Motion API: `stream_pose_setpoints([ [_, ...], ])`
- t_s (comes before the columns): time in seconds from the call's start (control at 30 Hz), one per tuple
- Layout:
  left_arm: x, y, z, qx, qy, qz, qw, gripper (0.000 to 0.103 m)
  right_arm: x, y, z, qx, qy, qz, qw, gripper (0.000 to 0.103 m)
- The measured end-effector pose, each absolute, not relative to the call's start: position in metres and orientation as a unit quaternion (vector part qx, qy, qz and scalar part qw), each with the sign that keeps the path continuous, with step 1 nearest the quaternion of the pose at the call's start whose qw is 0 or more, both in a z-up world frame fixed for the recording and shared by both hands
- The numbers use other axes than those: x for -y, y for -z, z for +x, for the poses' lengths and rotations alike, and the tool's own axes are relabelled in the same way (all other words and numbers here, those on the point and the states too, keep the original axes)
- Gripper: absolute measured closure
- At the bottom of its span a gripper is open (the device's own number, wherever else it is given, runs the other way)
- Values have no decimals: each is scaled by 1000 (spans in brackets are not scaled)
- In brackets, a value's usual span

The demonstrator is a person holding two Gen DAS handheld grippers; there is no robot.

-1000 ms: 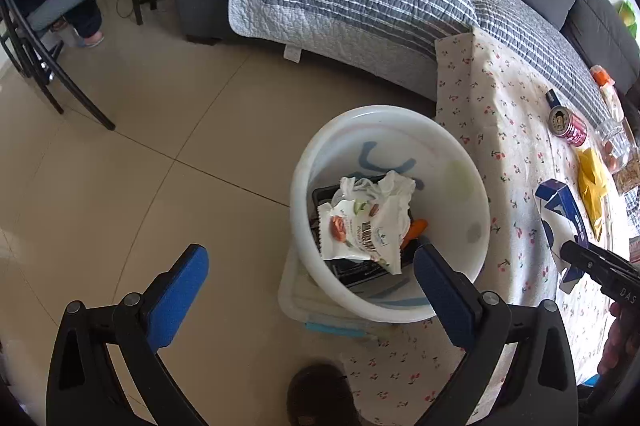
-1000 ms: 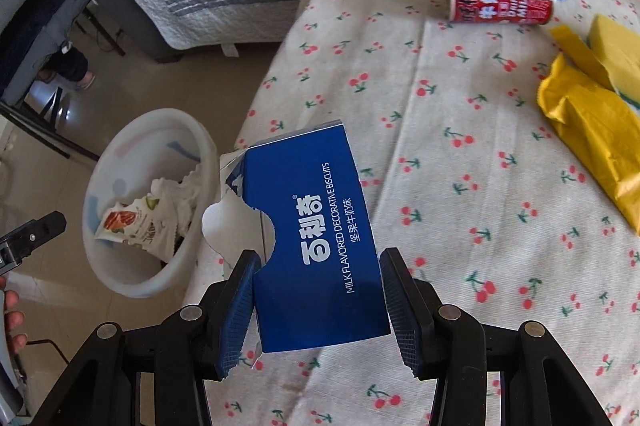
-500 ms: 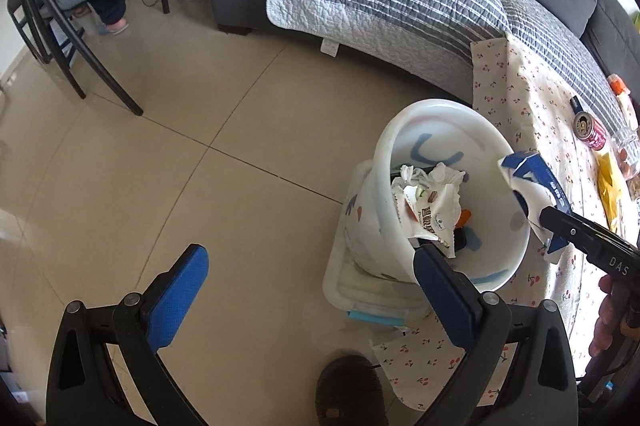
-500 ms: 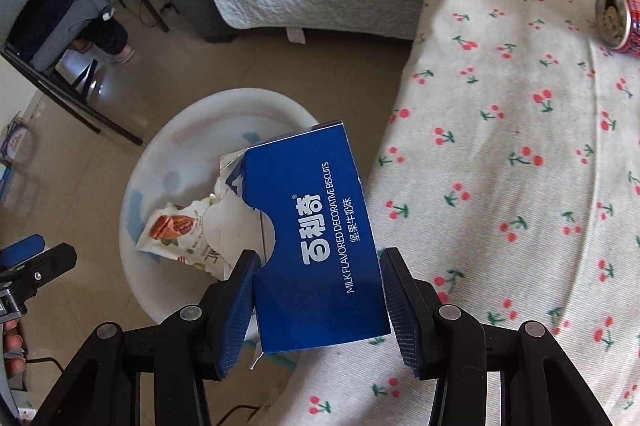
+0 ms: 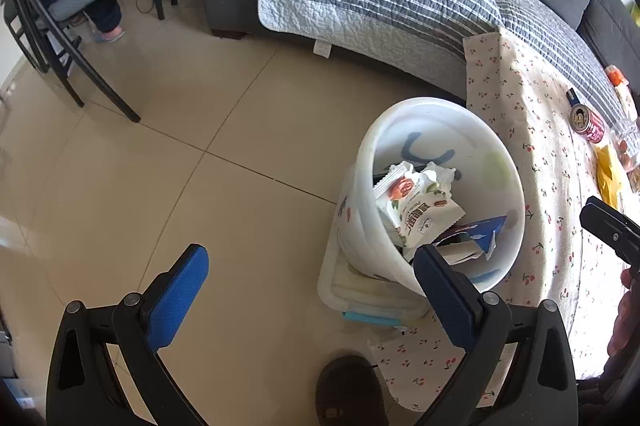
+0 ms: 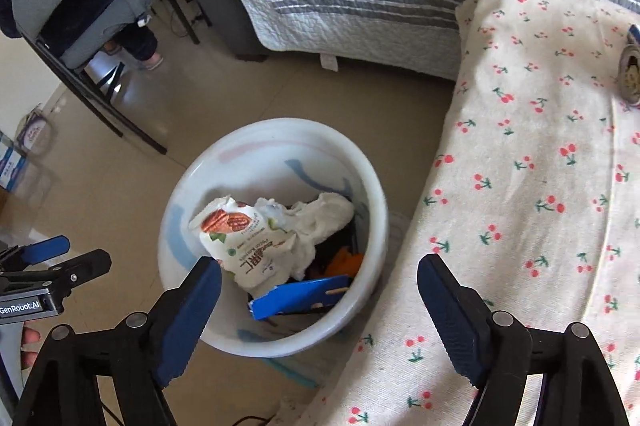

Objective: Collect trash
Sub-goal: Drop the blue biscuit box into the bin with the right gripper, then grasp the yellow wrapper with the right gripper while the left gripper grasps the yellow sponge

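Right gripper [image 6: 320, 310] hangs above the round white plastic trash bucket [image 6: 176, 210] at lower centre of its view, jaws opening with nothing between them. That placement over the rim lets trash fall in: the torn blue cardboard biscuit box [image 6: 300, 296] lies inside, beside a crumpled white nut-snack wrapper [image 6: 244, 242]. Left gripper [image 5: 312, 286], wide and empty, hovers nearby. At upper right, a red drink can [image 5: 587, 124] waits on the cherry-print tablecloth [image 6: 520, 186].

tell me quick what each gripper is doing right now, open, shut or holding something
Left gripper: open, holding nothing.
Right gripper: jaws opening, nothing between them; the blue biscuit box lies in the white bin.
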State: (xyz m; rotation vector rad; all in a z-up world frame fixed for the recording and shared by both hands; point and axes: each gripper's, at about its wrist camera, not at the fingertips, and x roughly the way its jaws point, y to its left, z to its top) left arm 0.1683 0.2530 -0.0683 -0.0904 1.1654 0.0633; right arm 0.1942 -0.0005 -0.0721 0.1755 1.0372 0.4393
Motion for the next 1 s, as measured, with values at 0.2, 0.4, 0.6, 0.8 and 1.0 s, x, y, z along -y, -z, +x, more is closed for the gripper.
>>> stream_pose_setpoints([
  [0.2, -212, 60, 175, -546, -6, -20, 837, 0, 52, 59, 182, -485, -168, 85, 854, 14],
  [0.4, -175, 49, 181, -539, 14, -8, 842, 0, 115, 41, 160, -476, -134, 83, 865, 11],
  [0.6, -150, 38, 184, -525, 27, -14, 850, 0, 177, 33, 133, -474, -97, 75, 872, 10],
  [0.8, -121, 37, 188, -522, 60, -26, 850, 0, 224, 36, 116, -489, -69, 73, 866, 10],
  [1.0, -71, 30, 191, -511, 115, -22, 851, 0, 275, 38, 108, -493, -28, 102, 863, 8],
])
